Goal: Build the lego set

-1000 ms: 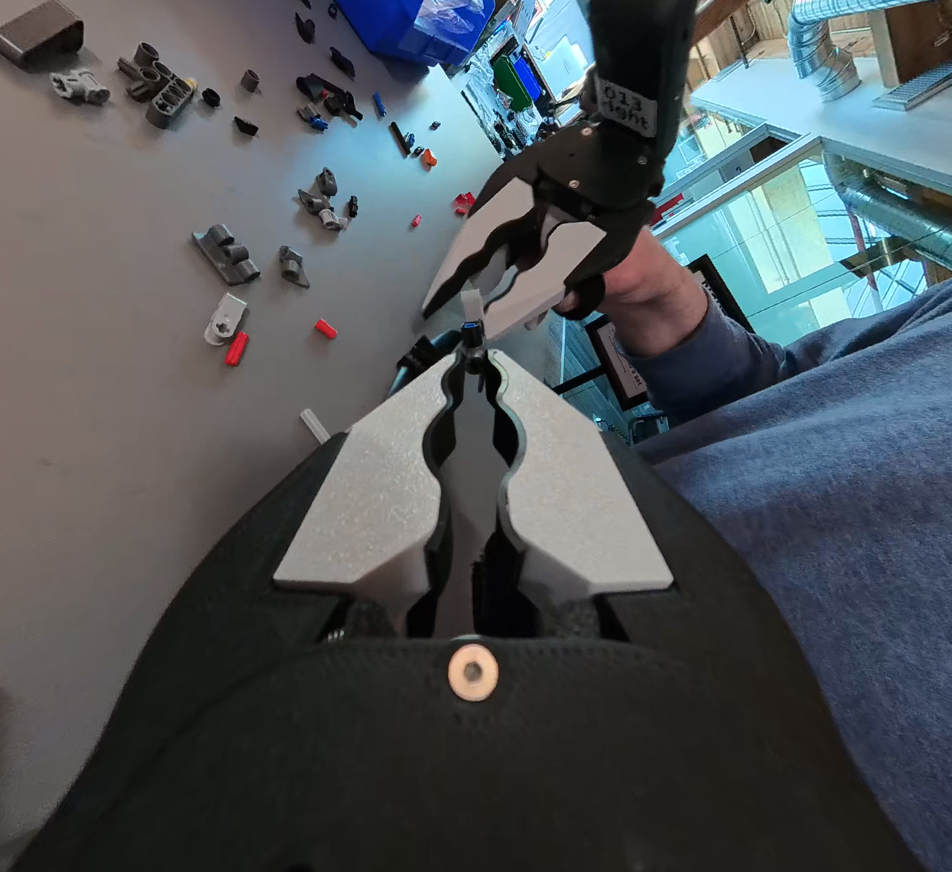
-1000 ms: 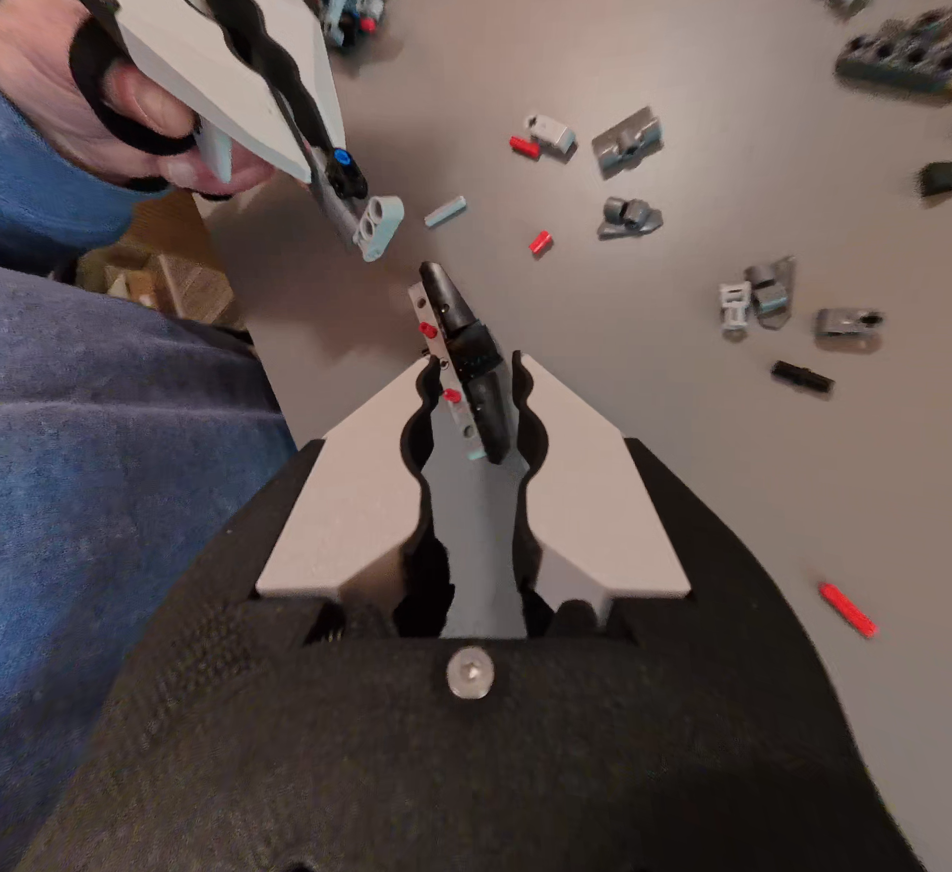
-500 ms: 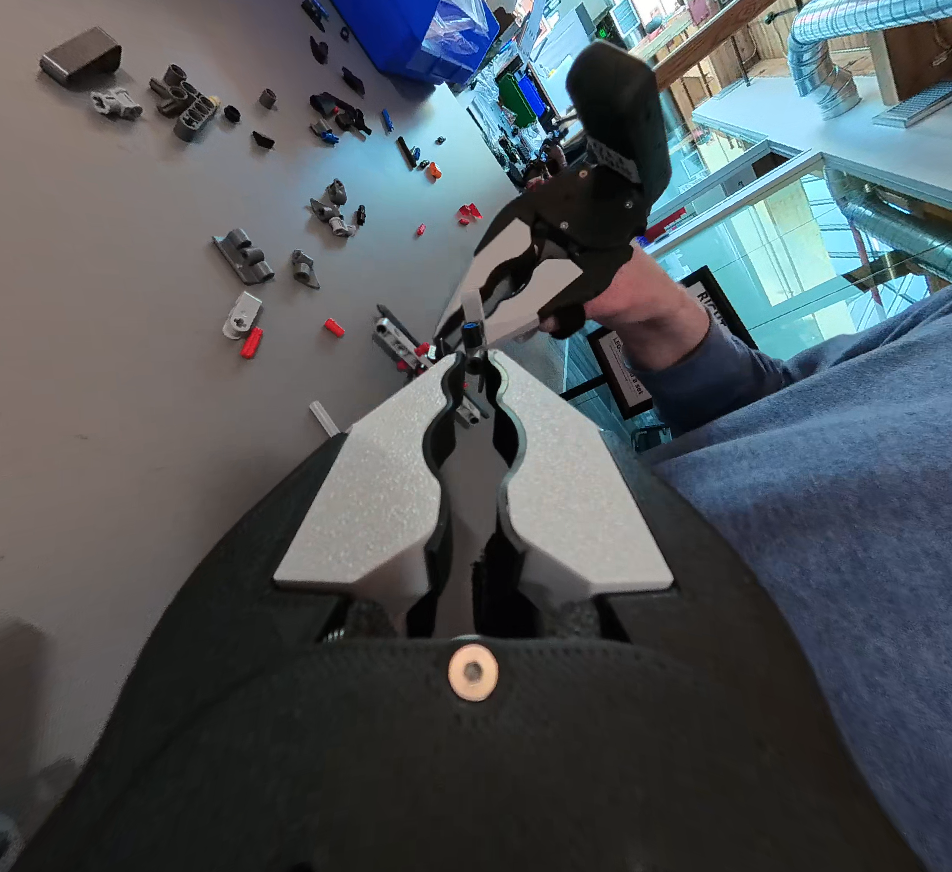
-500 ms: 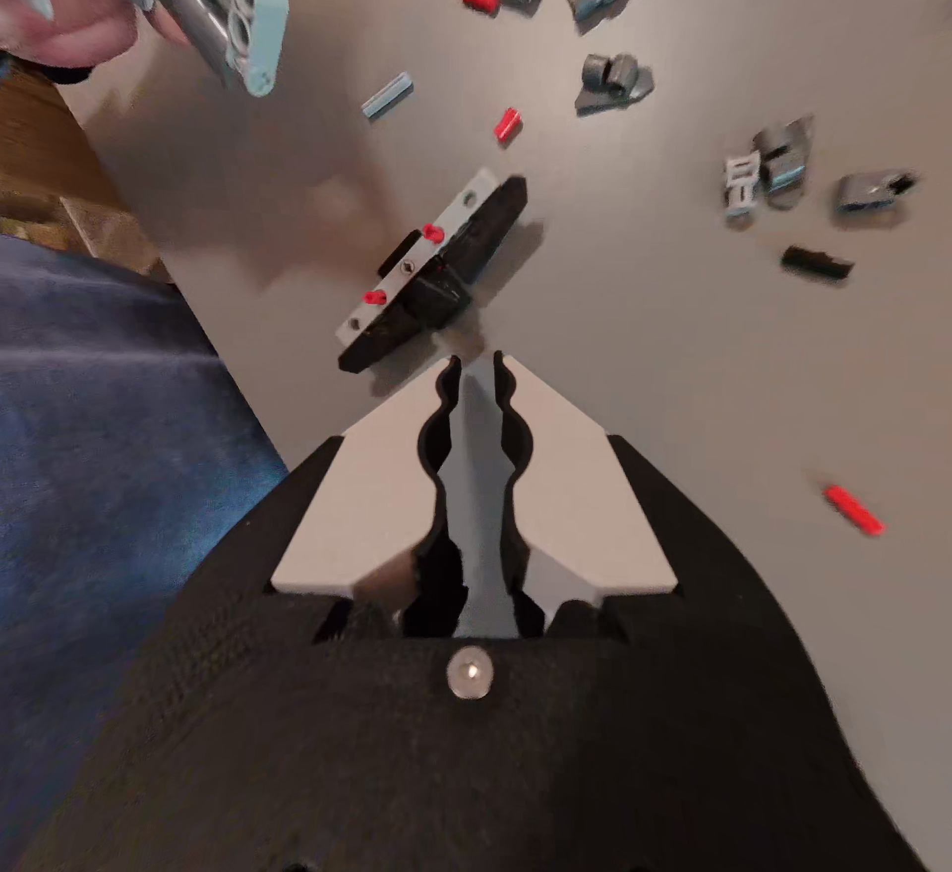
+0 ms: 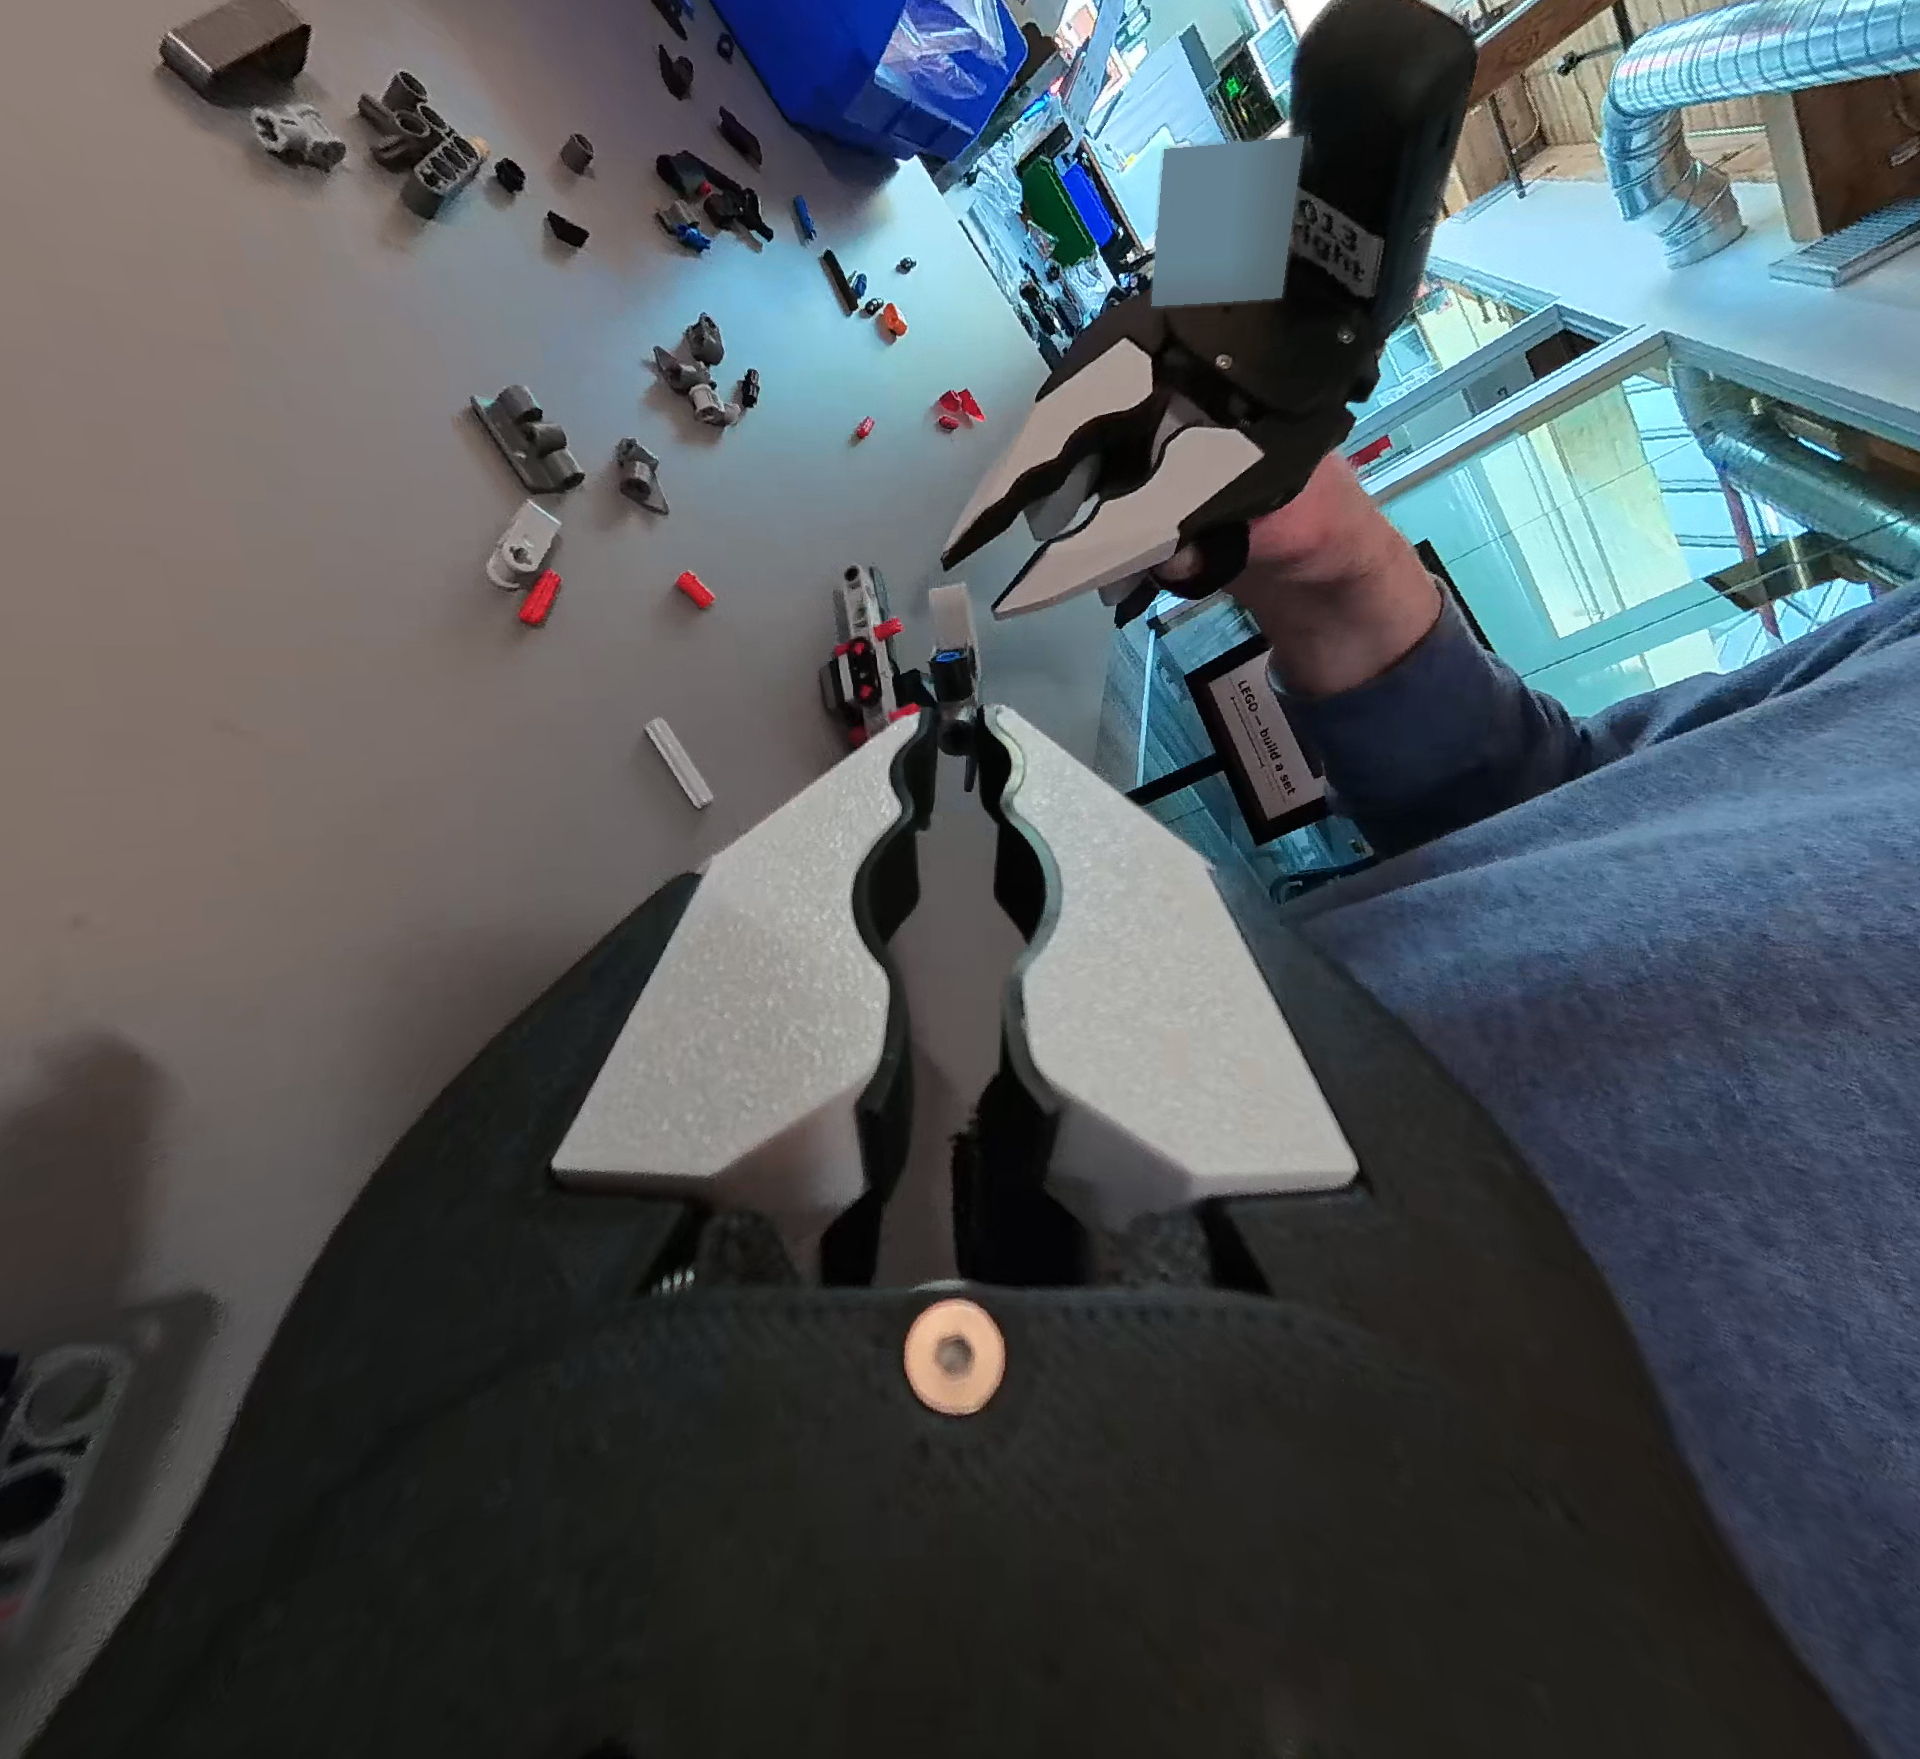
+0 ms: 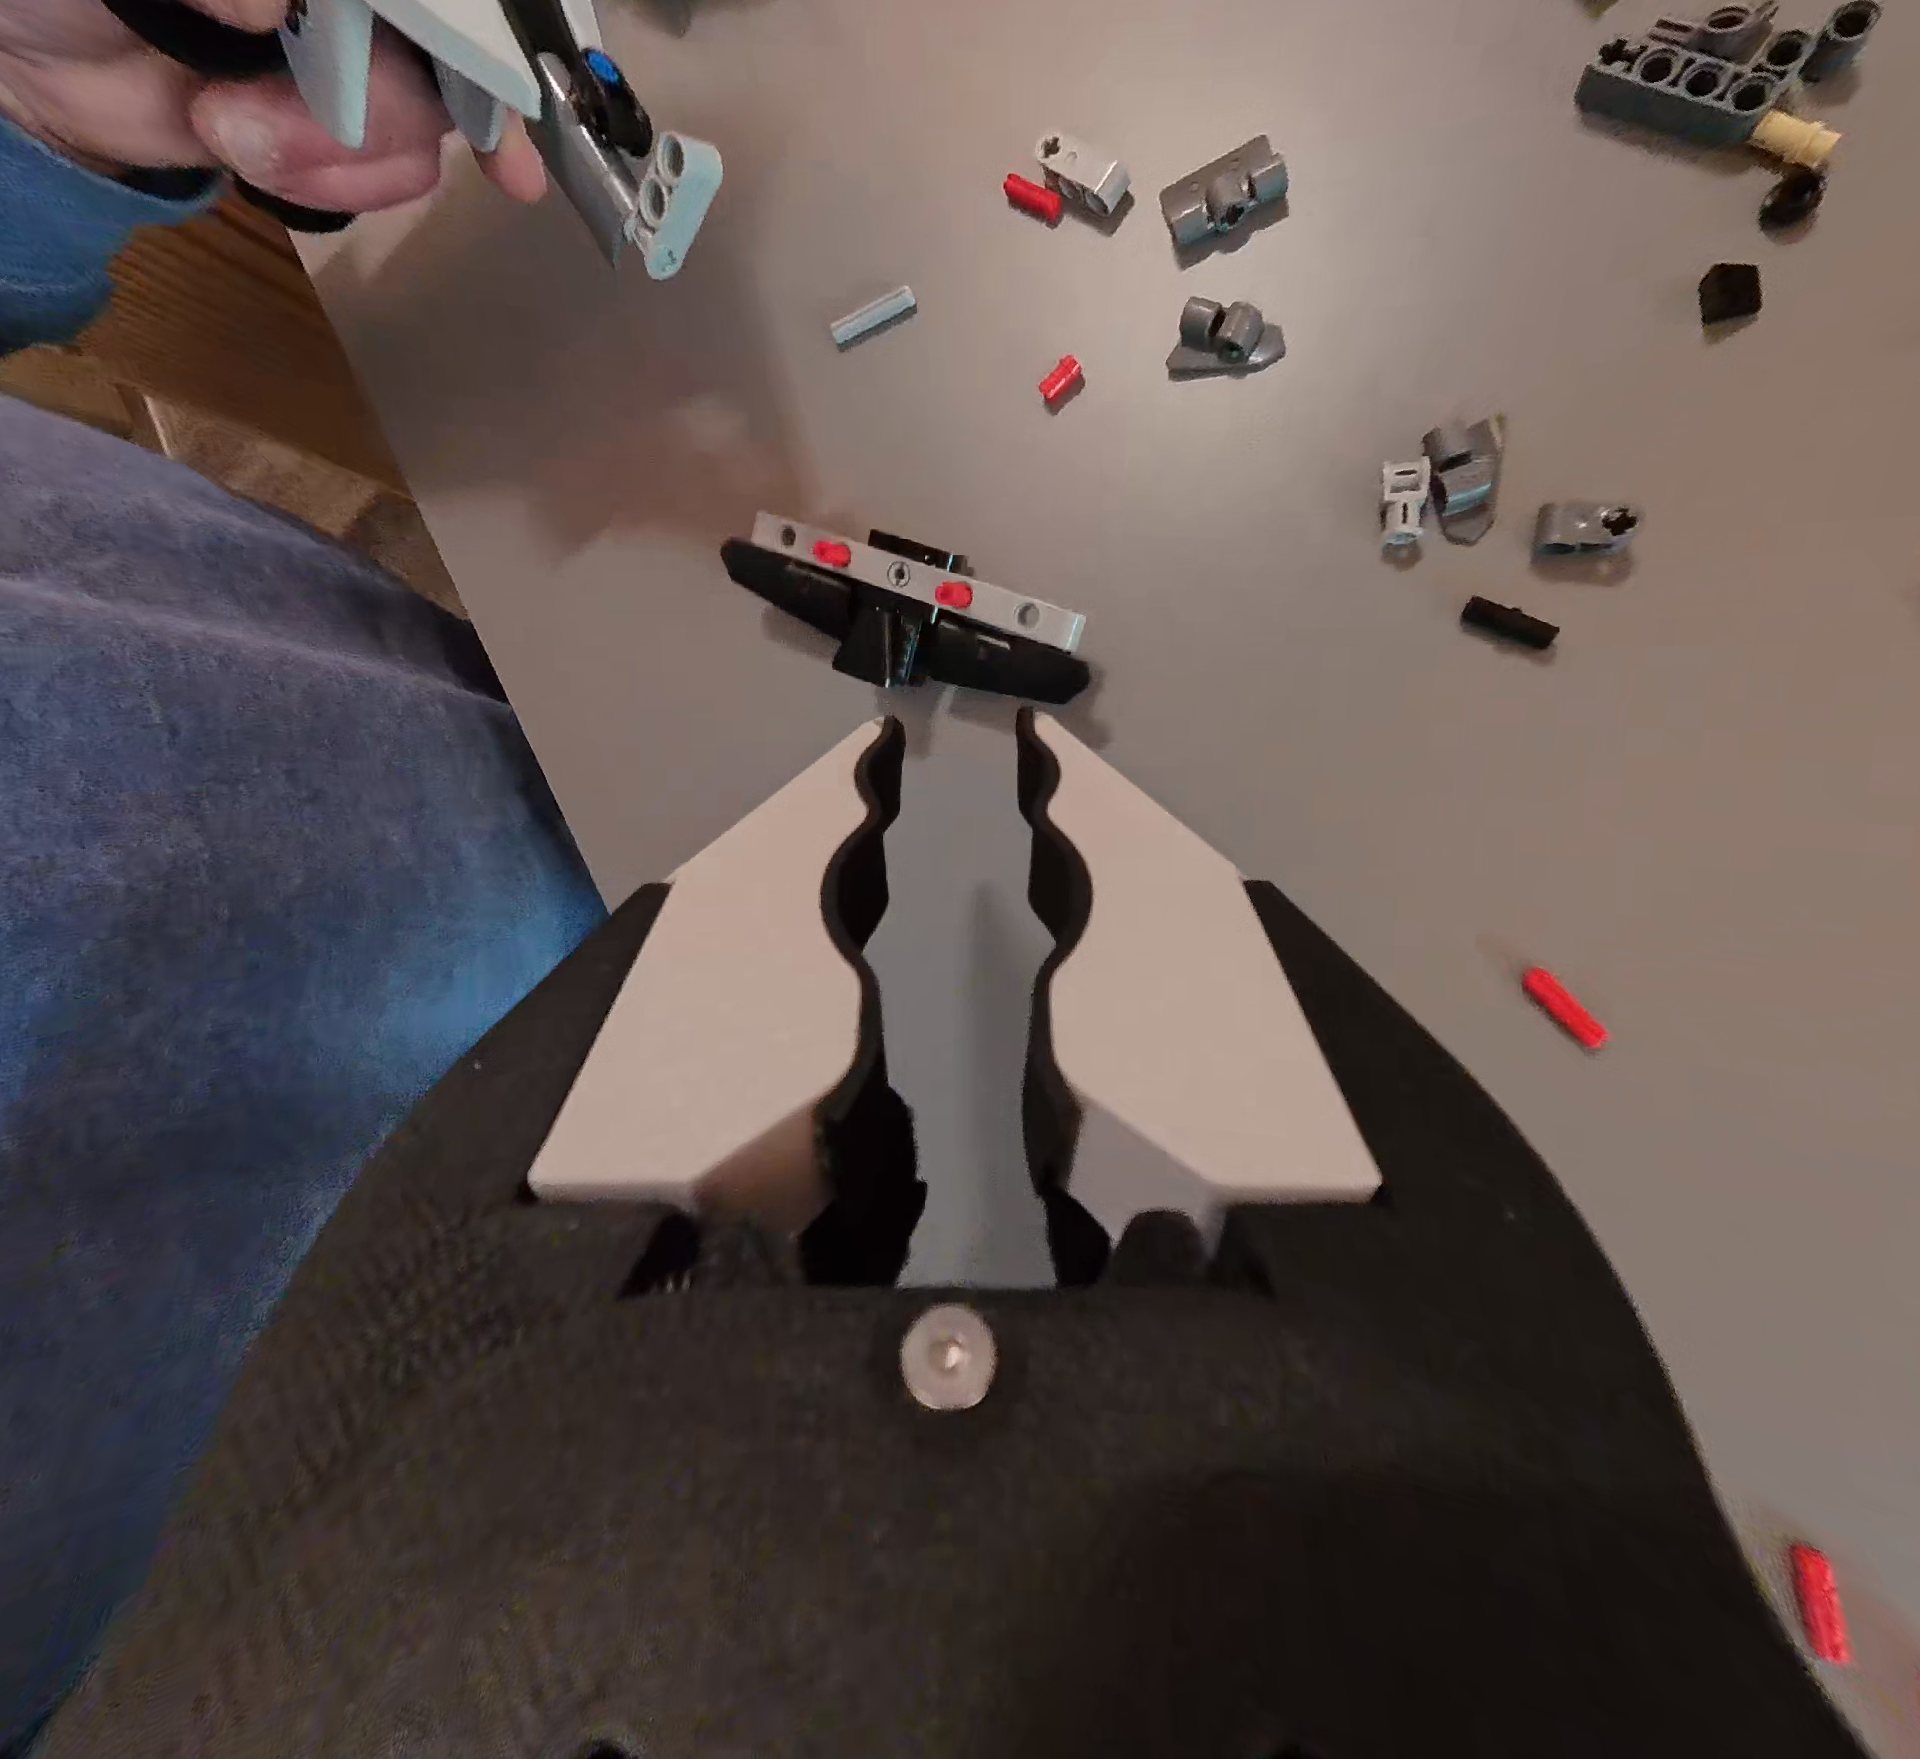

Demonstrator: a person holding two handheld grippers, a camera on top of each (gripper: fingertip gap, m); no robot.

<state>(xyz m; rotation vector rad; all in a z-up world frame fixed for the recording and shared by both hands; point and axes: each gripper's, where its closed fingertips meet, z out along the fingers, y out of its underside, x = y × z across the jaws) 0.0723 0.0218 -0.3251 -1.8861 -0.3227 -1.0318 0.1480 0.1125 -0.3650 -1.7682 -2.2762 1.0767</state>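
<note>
Released now, the black-and-grey assembly (image 6: 902, 613) lies near my grey table (image 6: 1351, 774) edge (loose parts beyond), right gripper (image 6: 954, 720) spread, left gripper (image 5: 958, 722) pinching a grey beam (image 6: 665, 192).

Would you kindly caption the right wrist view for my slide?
Open right gripper hovers above black-and-grey lego assembly on table; left gripper holds light-grey beam.

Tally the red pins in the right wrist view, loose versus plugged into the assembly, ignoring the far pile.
Loose small red plastic pins on the grey table: 4
Red pins plugged into the grey-and-black lego assembly: 2
Total: 6
</note>
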